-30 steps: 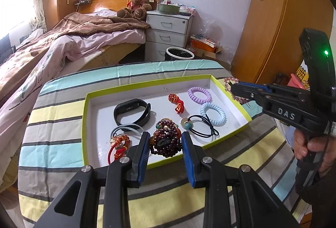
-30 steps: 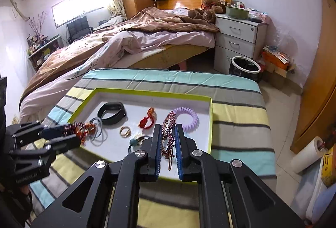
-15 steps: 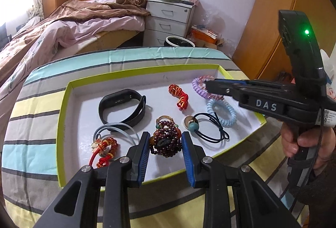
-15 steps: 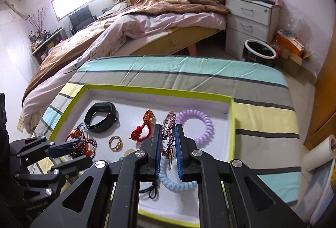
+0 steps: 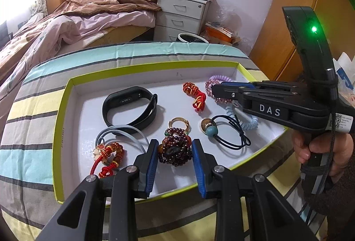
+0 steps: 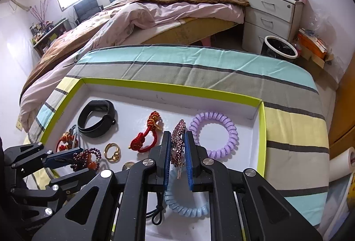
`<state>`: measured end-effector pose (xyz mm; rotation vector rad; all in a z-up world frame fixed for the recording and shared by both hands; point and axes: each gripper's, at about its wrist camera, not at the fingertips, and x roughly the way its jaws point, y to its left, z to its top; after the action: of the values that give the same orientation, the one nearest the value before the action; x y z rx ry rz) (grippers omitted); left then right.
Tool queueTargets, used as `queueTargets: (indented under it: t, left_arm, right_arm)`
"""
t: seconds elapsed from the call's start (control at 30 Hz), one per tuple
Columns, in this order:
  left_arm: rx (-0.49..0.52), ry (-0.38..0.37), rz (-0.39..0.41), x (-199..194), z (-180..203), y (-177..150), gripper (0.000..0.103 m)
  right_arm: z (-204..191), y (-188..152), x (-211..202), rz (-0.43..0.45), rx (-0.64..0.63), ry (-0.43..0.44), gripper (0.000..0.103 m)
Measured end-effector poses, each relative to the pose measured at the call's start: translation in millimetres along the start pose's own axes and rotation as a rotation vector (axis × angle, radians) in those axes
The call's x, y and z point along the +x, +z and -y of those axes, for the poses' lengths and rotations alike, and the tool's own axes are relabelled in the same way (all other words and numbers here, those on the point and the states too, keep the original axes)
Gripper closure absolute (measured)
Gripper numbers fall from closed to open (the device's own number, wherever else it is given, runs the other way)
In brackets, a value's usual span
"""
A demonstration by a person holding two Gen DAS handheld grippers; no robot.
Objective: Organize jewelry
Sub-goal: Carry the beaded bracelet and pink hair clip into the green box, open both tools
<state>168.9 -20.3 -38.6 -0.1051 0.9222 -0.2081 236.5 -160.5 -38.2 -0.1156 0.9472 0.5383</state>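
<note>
A white tray with a lime rim [image 5: 66, 94] [image 6: 155, 85] lies on the striped table. My left gripper [image 5: 174, 153] is shut on a dark red bead bracelet [image 5: 175, 150] [image 6: 86, 159] over the tray's near edge. My right gripper [image 6: 178, 147] [image 5: 214, 90] is shut on a pink rhinestone hair clip [image 6: 178, 141] [image 5: 219, 99], held above the tray's right part between the red knot and the purple coil. In the tray lie a black wristband [image 5: 129, 109], a red knot charm [image 5: 196, 95], a gold ring [image 5: 178, 124], a purple coil tie [image 6: 214, 134] and a blue coil tie [image 6: 186, 205].
A red corded bracelet [image 5: 108, 156] over a grey band, and a black elastic with a teal bead [image 5: 224, 130], also lie in the tray. A bed [image 6: 133, 17], a white nightstand [image 6: 270, 17] and a bin [image 6: 278, 50] stand beyond the table.
My right gripper has carried the hair clip from outside the tray's right rim to over the tray, by the purple coil tie. My left gripper has moved slightly forward over the tray with the bead bracelet.
</note>
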Motion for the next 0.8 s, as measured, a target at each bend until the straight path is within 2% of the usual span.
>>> queueTargets:
  t: [0.4,0.7,0.8]
  left_arm:
    - [-0.011,0.003,-0.002,1.4,-2.0,0.7,0.072]
    - [-0.028,-0.002,-0.003,2.6,-4.1,-0.5,0.072]
    - [-0.028,0.0,-0.002,2.3,-4.2,-0.6,0.071]
  right_arm:
    - [-4.9,4.9,4.8,0.016,-0.071,-0.087,0.091]
    - [-3.0,4.1,4.2,0.022,-0.068,-0.083,0.09]
    - [-3.4,3.8,4.0,0.024,-0.073,-0.083,0.087]
